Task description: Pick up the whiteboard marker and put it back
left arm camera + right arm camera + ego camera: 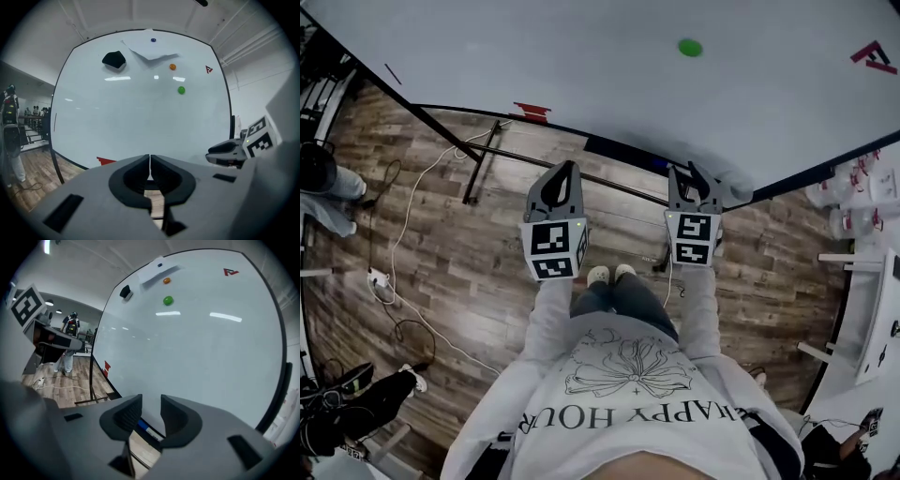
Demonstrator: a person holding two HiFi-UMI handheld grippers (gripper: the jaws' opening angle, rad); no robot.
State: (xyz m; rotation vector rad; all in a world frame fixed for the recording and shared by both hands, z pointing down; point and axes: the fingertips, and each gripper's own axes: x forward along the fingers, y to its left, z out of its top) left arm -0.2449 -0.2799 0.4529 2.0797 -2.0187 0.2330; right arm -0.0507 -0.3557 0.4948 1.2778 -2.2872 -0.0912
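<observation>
The whiteboard marker (pixel 143 426), blue and white, lies on the black tray (pixel 154 437) along the whiteboard's (pixel 581 66) lower edge. It shows in the right gripper view through the gap between the jaws, a little beyond them. My right gripper (pixel 151 401) is open with nothing between its pads; in the head view the right gripper (pixel 694 173) points at the tray. My left gripper (pixel 150 160) is shut and empty, its jaws touching. In the head view the left gripper (pixel 566 169) hangs over the floor just short of the board's edge.
A green magnet (pixel 690 47), an orange magnet (pixel 172 67), a black eraser (pixel 114 59) and a pinned paper sheet (pixel 150 49) are on the board. Stand bars (pixel 478 173) and cables (pixel 394 281) lie on the wooden floor. Bottles (pixel 862 197) stand at right. People stand at left.
</observation>
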